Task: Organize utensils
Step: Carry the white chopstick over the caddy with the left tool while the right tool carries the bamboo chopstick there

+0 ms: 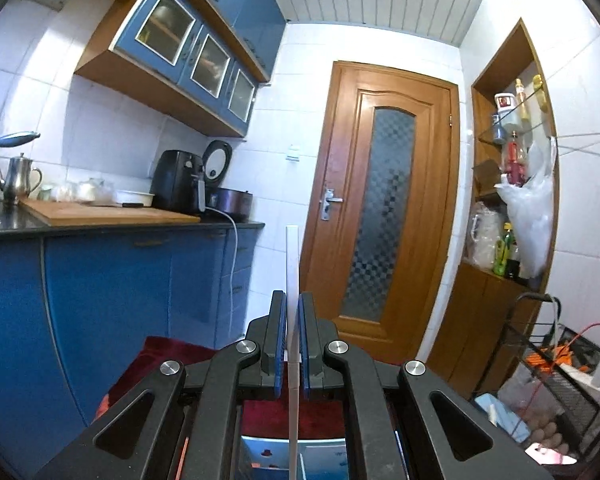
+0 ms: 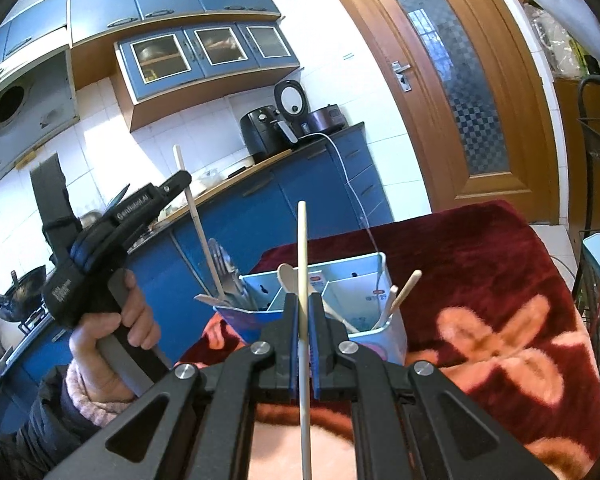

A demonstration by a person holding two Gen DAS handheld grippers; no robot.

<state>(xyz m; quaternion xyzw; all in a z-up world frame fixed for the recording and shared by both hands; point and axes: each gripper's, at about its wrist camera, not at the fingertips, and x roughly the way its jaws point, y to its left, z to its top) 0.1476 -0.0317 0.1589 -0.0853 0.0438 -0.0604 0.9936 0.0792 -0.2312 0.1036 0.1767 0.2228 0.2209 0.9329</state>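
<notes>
So both grippers (image 1: 293, 312) (image 2: 303, 312) are each pinching one chopstick (image 1: 292, 256) (image 2: 302, 240) above the caddy (image 2: 376, 334), which is already holding several utensils; two to drop in.

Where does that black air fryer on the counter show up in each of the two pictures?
Left wrist view: the air fryer stands at middle left, on the dark countertop beyond the wooden board.
Right wrist view: it sits above centre, on the tilted countertop.
Shared landmark: the wooden door with patterned glass, right of the fryer in both.
</notes>
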